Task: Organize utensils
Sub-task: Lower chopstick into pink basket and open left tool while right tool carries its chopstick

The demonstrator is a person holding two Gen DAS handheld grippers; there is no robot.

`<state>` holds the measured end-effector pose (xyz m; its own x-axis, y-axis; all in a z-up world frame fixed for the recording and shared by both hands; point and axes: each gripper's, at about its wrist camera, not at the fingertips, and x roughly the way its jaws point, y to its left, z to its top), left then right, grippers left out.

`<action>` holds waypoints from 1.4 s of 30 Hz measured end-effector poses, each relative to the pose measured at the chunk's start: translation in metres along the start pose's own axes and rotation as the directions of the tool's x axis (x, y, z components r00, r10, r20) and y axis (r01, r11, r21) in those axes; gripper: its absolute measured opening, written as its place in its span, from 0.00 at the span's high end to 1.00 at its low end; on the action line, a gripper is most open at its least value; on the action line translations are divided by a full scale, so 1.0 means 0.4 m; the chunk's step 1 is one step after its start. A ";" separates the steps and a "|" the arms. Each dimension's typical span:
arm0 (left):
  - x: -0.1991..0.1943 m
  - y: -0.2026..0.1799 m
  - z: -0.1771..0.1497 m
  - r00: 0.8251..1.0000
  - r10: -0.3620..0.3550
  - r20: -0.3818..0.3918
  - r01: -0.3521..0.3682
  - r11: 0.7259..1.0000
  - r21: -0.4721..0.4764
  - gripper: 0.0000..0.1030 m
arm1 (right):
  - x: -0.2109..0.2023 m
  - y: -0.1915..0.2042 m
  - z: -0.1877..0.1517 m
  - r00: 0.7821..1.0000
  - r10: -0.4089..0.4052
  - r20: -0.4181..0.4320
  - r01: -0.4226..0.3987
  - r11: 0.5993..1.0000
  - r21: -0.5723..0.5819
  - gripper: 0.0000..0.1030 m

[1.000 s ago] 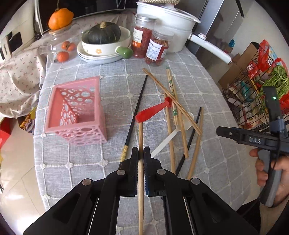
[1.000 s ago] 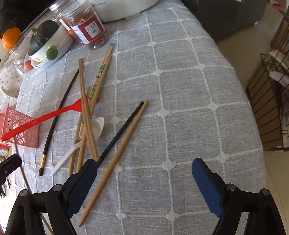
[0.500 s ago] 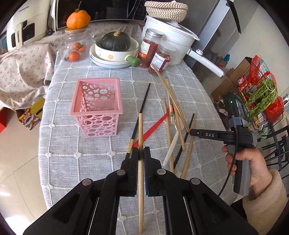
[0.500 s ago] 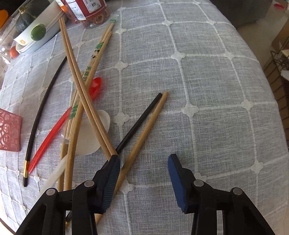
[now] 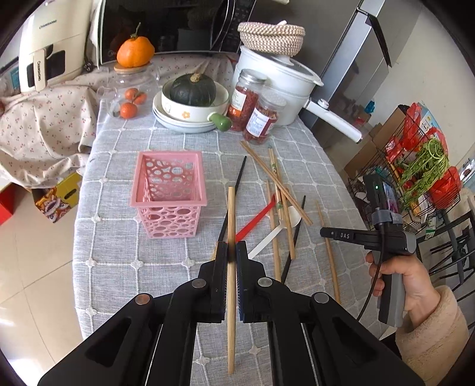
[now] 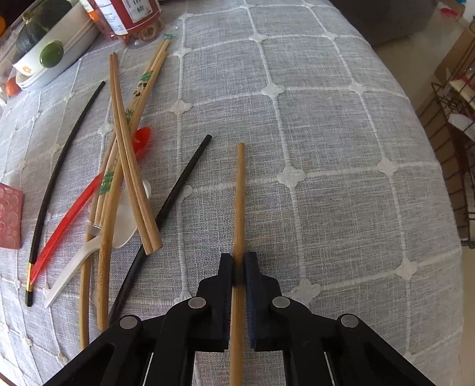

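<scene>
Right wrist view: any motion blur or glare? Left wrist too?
Right wrist: the held chopstick smears at the right gripper; cloth sharp, no glare. Left wrist: sharp, heavy fisheye bending, dark corners; left gripper and its chopstick crisp.

Open grey tablecloth [image 6: 326,154] lies right of the utensil pile [image 6: 124,166], passage there; the pink basket [image 5: 169,193] stands left of it, while jars [image 5: 261,118] and bowl [image 5: 193,104] crowd the table's far end.

Grey-checked tablecloth [image 5: 124,252], pale tile floor [image 5: 32,267], steel fridge [image 5: 353,77], microwave [image 5: 166,26] behind, daylight.
</scene>
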<state>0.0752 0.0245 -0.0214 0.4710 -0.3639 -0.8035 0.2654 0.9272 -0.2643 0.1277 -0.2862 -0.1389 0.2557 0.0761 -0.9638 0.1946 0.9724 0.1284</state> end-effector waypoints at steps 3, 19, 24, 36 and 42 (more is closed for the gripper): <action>-0.047 -0.005 0.007 0.998 0.002 0.060 -0.002 1.000 0.007 0.95 | -0.051 -0.010 -0.010 0.998 0.032 0.053 -0.033 0.999 0.005 0.95; -0.362 0.038 0.051 0.777 0.081 0.624 -0.055 0.997 -0.061 0.95 | -0.432 0.105 -0.094 0.783 0.332 0.526 -0.303 0.942 -0.144 0.94; -0.339 0.094 0.074 0.701 0.143 0.699 -0.062 0.988 -0.140 0.95 | -0.445 0.177 -0.101 0.728 0.387 0.566 -0.343 0.920 -0.187 0.94; -0.098 0.188 0.159 0.804 0.190 0.564 -0.100 0.977 -0.186 0.95 | -0.427 0.341 -0.036 0.611 0.444 0.656 -0.396 0.888 -0.233 0.94; -0.026 0.229 0.185 0.883 0.137 0.449 -0.044 0.976 -0.211 0.95 | -0.391 0.421 0.030 0.584 0.444 0.679 -0.424 0.881 -0.211 0.94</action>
<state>0.1571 0.1067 0.0023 0.8300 -0.2339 -0.5063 0.0605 0.9402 -0.3352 0.1320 -0.1371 0.0361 0.8790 0.3268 -0.3473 -0.1371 0.8707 0.4723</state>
